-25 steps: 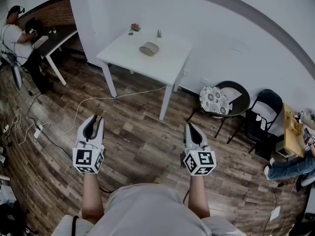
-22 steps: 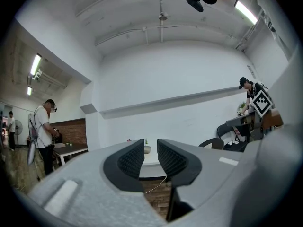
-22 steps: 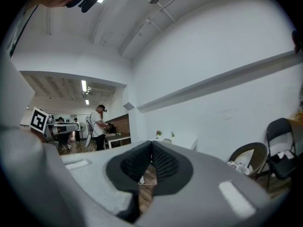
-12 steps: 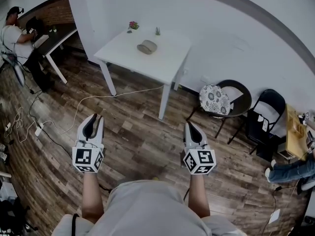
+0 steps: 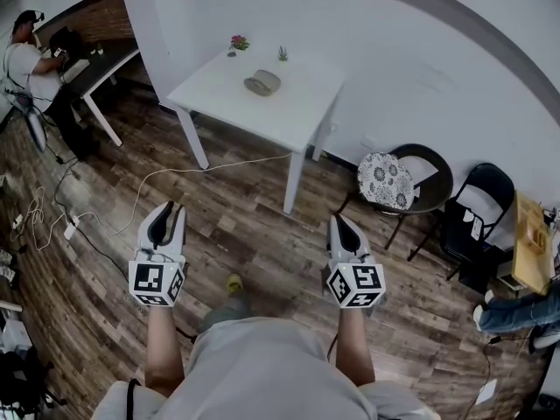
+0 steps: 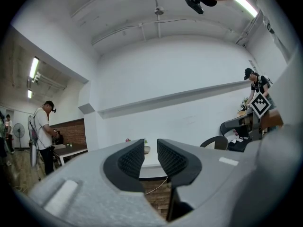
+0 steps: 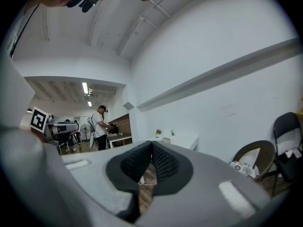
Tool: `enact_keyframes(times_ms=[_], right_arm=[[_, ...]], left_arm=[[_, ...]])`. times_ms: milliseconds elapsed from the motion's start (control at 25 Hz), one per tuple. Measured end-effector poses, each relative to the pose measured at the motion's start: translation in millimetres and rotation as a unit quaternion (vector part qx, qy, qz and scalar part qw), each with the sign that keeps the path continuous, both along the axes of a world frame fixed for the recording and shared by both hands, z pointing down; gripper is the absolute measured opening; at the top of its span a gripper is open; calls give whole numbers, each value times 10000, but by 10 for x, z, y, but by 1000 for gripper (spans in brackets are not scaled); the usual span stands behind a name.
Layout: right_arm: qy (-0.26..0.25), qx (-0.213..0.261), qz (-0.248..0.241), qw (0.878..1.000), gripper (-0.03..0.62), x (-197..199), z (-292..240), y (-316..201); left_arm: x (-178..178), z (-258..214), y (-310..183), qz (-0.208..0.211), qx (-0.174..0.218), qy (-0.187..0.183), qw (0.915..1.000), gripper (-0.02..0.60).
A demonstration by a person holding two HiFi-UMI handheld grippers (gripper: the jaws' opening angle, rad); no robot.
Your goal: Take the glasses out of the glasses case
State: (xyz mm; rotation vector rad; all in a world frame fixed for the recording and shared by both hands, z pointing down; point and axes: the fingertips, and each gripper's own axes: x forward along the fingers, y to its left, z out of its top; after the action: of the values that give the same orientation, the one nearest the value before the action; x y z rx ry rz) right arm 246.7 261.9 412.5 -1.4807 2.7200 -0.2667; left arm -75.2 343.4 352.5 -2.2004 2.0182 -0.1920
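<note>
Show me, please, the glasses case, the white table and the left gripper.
glasses case (image 5: pixel 262 82): head view, middle of its grey shell.
white table (image 5: pixel 293 116): head view, bare part of its top.
left gripper (image 5: pixel 170 208): head view, midway between its fingertips.

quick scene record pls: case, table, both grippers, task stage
stage: not begun; person stands back from the table
glasses case: grey, on the white table, untouched
also on table: two small plants at the far edge
left gripper: over the wood floor, jaws slightly apart, empty
right gripper: over the floor, jaws together, empty
nearby: chair with patterned cushion, right of the table
</note>
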Motion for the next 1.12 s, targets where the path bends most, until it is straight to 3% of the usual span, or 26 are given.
enact_keyframes(times_ms=[240,600,1120], right_arm=[[19,-16,12,10000,3,-131,76,-359],[120,-139,131,9997,3,-604,93,-1126],[215,-261,303,9990,3,-1711,63,-2253]], left_arm=[[-132,96,-379,38,-28,16,10000,84],[-613,142,-1253,197,-136,114,9996,84],[-1726,203,-2547,437,-264,292,9983,84]])
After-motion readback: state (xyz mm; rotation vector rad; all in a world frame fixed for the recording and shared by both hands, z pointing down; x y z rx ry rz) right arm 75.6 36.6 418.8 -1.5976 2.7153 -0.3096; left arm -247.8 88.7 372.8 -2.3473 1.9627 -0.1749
